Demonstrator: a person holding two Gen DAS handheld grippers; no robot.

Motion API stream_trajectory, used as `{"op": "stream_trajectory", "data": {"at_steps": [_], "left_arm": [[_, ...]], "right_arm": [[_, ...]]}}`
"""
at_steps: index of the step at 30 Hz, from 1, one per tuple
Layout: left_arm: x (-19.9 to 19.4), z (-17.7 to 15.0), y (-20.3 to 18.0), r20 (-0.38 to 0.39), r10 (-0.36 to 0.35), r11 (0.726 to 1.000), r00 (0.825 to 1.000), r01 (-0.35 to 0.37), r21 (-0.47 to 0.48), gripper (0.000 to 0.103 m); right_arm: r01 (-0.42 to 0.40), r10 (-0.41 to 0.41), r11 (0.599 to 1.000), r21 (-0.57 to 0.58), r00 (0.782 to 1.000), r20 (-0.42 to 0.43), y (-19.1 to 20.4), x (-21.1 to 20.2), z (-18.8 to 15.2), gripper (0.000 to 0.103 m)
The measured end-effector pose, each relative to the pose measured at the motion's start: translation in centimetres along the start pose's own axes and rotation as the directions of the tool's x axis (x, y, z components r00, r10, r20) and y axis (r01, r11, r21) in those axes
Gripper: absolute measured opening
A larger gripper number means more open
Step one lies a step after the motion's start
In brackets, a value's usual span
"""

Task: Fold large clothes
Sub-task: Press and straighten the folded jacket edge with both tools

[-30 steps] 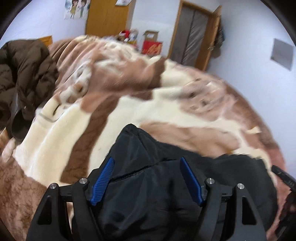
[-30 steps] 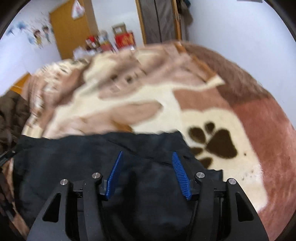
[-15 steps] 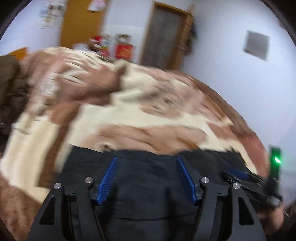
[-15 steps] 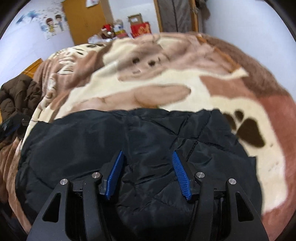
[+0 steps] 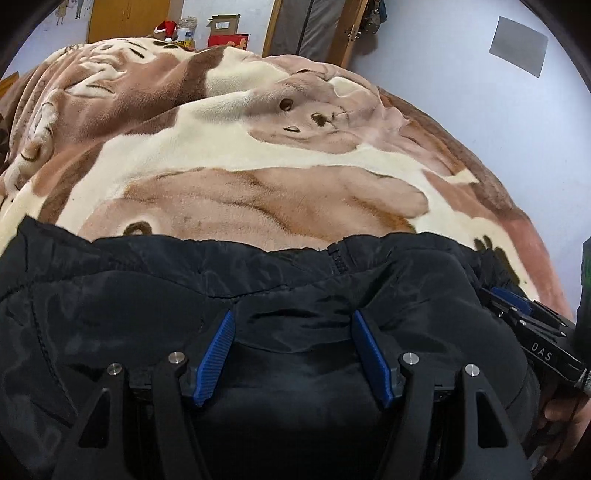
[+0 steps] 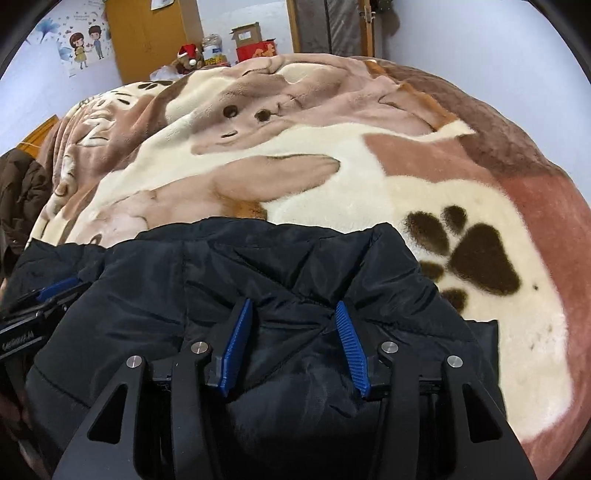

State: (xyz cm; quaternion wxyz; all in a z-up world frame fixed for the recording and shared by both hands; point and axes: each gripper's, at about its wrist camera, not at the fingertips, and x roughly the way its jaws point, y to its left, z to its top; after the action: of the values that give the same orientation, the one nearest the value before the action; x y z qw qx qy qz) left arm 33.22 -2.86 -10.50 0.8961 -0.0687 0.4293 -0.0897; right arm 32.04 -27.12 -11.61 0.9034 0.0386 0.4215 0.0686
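While both my grippers point steeply down at the bed, a black quilted puffer jacket [image 5: 155, 295] fills the space under and ahead of my fingers. It lies spread on a plush fleece blanket with a brown, cream and pink cartoon-animal print [image 5: 258, 155].

Left gripper [image 5: 291, 354]: blue ribbed pads stand apart, and a bulge of black jacket cloth sits between them. Cannot tell whether the pads press the cloth or only flank it. Jacket's far hem runs across just beyond my fingertips, with a zipper end [image 5: 338, 258] showing at that edge, slightly right of centre. Cloth extends well to the left of my left finger and to the right past my right finger, where my other tool shows at the frame edge.

Right gripper [image 6: 293, 341]: jaws closing, a puckered ridge of jacket between the blue pads; creases fan outward from the gap. Firm contact not readable. Jacket edge lies ahead of the fingertips; its corner ends just right of my right finger, near a dark brown paw print [image 6: 476, 258] on the blanket. To the far left, the left tool pokes from under a jacket fold.

Beyond the bed: a brown padded coat [image 6: 18, 192] far left, cardboard boxes [image 6: 251, 40] and a wooden door [image 5: 314, 29] at the back wall.
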Motion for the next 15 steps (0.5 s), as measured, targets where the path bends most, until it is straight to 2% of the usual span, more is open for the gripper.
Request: {"op": "stream_trajectory", "data": {"at_steps": [8,15], "left_arm": [[0.7,-0.2,-0.5,0.013,0.044,0.999,0.999,-0.044,0.03,0.068],[1.2,-0.4,-0.6,0.021,0.054,0.998,0.998,-0.055,0.037,0.068]], "right_arm": [[-0.015,0.015,1.0,0.018,1.0,0.02,-0.6,1.0,-0.6,0.047],[-0.019,0.018,1.0,0.021,0.999,0.035,-0.7,1.5,-0.8,0.047]]}}
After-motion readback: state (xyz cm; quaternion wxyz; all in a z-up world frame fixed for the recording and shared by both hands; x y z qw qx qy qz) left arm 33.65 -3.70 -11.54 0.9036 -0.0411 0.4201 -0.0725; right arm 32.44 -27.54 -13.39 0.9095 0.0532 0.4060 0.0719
